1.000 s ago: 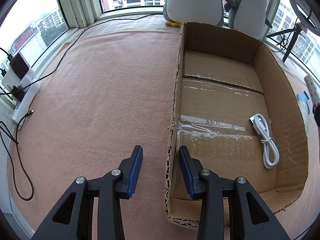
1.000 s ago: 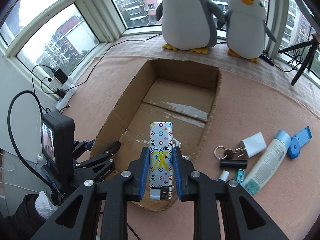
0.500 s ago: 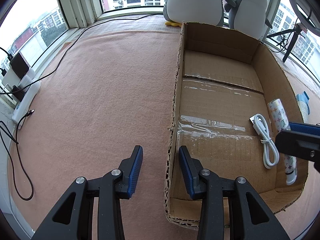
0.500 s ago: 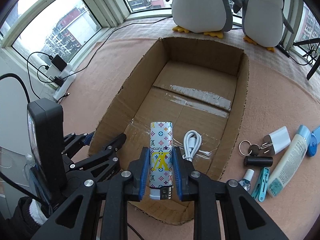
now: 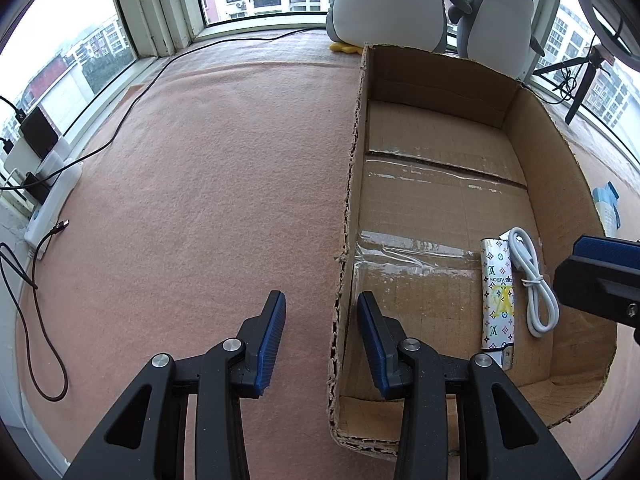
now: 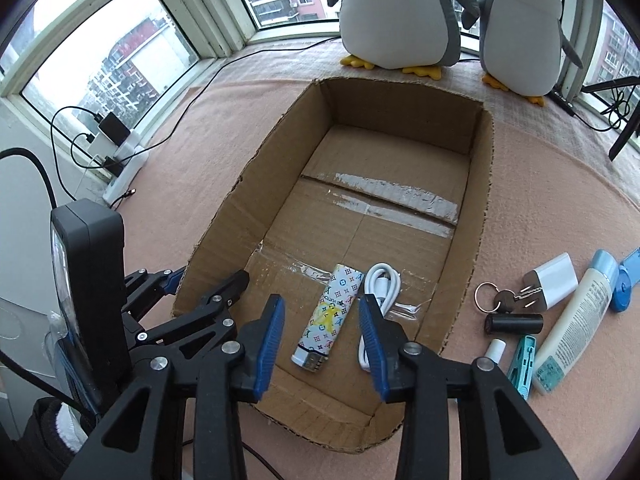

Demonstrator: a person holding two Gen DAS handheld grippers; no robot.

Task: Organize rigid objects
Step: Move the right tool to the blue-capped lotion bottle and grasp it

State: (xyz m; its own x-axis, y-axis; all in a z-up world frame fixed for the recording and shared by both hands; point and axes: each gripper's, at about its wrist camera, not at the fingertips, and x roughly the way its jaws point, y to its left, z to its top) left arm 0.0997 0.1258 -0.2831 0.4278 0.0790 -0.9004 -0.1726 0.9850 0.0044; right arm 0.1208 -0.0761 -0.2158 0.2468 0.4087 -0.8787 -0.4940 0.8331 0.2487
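A patterned white lighter (image 6: 327, 314) (image 5: 496, 295) lies flat on the floor of the open cardboard box (image 6: 476, 216) (image 5: 356, 168), next to a coiled white cable (image 6: 382, 286) (image 5: 532, 280). My right gripper (image 6: 322, 316) hovers open above the lighter, with nothing between its fingers. My left gripper (image 5: 322, 312) is open and straddles the box's left wall near the front corner. On the pink cloth right of the box lie a white charger (image 6: 554, 280), keys (image 6: 496, 298), a black cylinder (image 6: 514, 323), a cream tube (image 6: 572, 328) and a teal clip (image 6: 524, 366).
Two plush penguins (image 6: 394, 12) stand behind the box by the window. A power strip with chargers and black cables (image 5: 44, 184) lies along the left edge. A black tripod (image 5: 580, 80) stands at the far right. Pink cloth (image 5: 208, 184) covers the surface.
The right gripper lowered into the box, opened, and let go of the lighter, which now lies flat beside the cable. The left gripper has not moved.
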